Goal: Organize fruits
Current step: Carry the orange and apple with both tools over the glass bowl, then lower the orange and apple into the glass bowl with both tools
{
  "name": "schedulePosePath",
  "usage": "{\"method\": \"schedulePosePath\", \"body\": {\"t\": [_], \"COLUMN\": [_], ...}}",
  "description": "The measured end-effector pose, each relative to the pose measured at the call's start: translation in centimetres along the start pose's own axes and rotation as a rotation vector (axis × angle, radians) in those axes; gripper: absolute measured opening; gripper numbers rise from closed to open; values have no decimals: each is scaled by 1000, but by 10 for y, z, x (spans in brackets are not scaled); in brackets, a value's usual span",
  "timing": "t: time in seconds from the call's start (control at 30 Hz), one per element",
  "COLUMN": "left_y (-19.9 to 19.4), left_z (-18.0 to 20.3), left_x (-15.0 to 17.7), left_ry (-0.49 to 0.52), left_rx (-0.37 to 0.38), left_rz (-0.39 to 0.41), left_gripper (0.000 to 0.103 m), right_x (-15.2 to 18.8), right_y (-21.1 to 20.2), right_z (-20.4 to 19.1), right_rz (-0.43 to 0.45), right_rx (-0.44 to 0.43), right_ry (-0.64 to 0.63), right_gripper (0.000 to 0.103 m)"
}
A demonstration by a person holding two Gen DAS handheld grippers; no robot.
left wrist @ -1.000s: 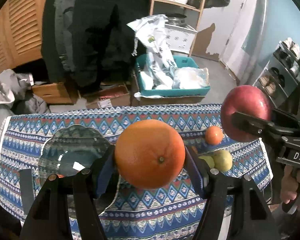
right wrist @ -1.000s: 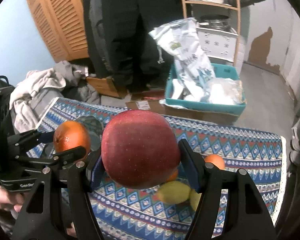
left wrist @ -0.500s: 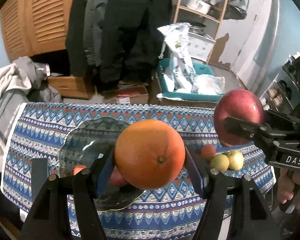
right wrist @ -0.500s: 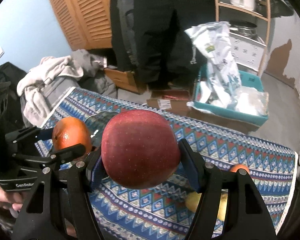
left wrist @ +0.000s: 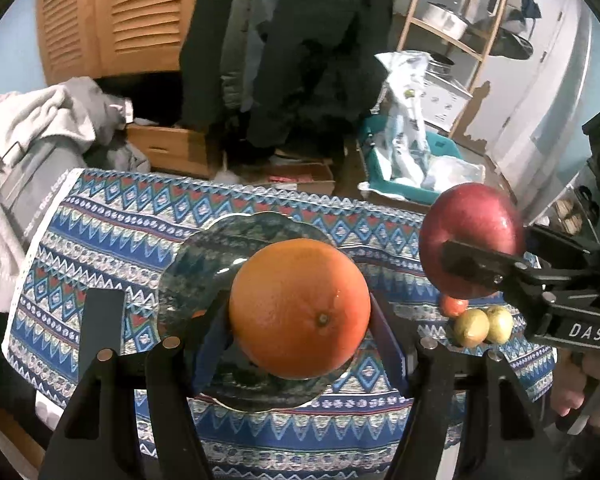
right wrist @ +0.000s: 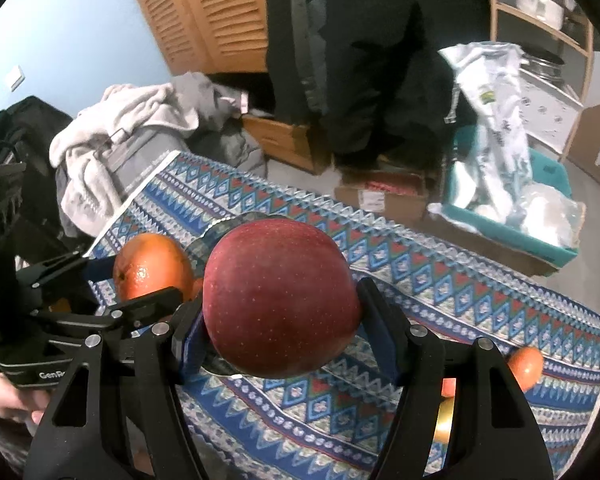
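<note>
My left gripper (left wrist: 300,312) is shut on a large orange (left wrist: 300,308) and holds it in the air above a dark glass plate (left wrist: 204,264) on the patterned tablecloth. My right gripper (right wrist: 280,304) is shut on a red apple (right wrist: 280,300), also in the air, to the right of the plate; the apple shows in the left wrist view (left wrist: 472,240) too. The orange shows at the left of the right wrist view (right wrist: 152,272). A small tangerine (left wrist: 452,306) and two yellow-green fruits (left wrist: 484,326) lie on the cloth at the right.
The blue patterned tablecloth (left wrist: 112,240) covers a small table. Behind it stand a person in dark clothes (left wrist: 300,60), cardboard boxes (left wrist: 172,152), a teal bin with bags (left wrist: 412,160) and a pile of grey laundry (left wrist: 40,128) at the left.
Both grippers have moved left with their fruit. The plate now lies under the orange, and the loose fruits have shifted to the right edge of both views.
</note>
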State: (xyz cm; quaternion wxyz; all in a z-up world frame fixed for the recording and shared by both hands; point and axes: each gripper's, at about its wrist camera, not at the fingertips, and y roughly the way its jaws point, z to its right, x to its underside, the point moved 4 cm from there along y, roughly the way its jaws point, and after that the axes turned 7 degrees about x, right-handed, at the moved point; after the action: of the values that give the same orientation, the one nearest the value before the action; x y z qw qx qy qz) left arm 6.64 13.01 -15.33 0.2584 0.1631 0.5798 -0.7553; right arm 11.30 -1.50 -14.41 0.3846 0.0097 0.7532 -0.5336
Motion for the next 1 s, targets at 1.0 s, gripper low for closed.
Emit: {"method": "schedulePosePath", "body": {"t": [1.0], "left_y": [83], "left_z": [-85], "left_x": [15], "left_ry": [-184], "left_rx": [-25], "left_rz": [-126], "left_gripper": [69], "right_x": [10], "right_y": [128], "right_z": [-25], "right_rz": [-201], "right_rx": [-25], "right_ry": [12], "right_gripper": [68]}}
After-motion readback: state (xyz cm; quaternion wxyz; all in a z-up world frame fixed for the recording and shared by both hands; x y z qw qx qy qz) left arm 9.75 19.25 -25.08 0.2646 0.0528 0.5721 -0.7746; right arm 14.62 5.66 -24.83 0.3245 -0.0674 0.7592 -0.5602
